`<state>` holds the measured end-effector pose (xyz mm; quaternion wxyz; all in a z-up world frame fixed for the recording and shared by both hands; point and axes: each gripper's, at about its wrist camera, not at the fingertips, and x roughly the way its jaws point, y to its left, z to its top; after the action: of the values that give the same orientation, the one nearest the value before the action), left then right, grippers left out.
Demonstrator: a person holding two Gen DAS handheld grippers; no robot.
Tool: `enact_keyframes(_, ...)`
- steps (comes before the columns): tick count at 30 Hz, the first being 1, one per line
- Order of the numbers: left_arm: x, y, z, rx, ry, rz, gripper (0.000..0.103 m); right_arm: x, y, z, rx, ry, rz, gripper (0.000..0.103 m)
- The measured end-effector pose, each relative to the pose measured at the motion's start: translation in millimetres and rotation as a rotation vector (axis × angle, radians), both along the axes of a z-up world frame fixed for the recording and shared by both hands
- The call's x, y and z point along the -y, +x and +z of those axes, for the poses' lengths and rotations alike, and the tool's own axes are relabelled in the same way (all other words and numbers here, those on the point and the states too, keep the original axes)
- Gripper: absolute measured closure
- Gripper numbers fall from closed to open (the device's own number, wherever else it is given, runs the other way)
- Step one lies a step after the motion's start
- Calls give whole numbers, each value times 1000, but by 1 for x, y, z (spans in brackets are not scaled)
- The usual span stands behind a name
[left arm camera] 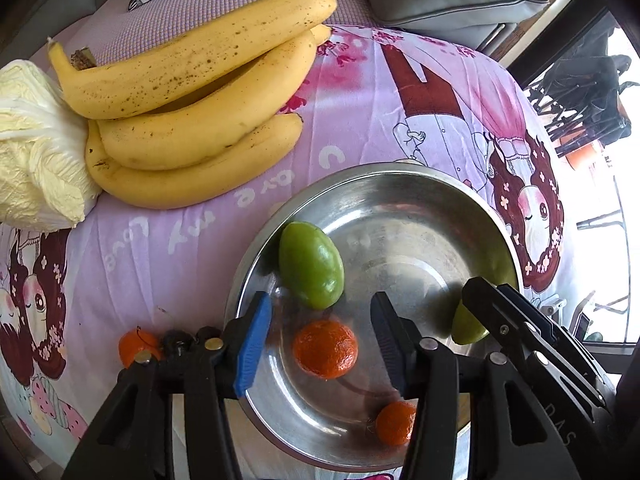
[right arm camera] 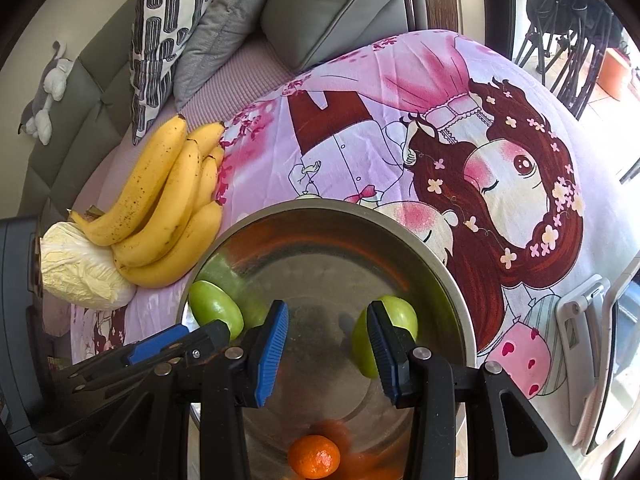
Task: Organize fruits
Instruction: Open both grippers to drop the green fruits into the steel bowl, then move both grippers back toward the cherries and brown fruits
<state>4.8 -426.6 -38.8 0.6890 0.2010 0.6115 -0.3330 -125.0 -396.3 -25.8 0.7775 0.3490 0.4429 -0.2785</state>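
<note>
Both my grippers hang over the steel bowl with fingers spread, holding nothing — the left gripper above a tangerine, the right gripper nearer the bowl's right side. Inside lie two green fruits and another tangerine. One more tangerine sits left of the bowl; bananas and a cabbage lie farther left.

The 2 handheld grippers hover side by side, left gripper and right gripper, jaws spread wide, gripping nothing.
</note>
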Motion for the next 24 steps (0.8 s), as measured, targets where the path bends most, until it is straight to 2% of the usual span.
enact_keyframes(6,-17,7,4,-12,2,49,47,-1,-1,-3,-4,9,5,58)
enact_keyframes(10,-31,15,6,-14,2,88,45,-3,2,-5,0,18,11,45)
enact_keyframes(13,-43,21,9,-6,-2,125,33,-7,5,-4,-13,-3,23,36)
enact_keyframes(24,-92,37,19,34,-11,240,33,-20,14,-4,-39,-22,74,28)
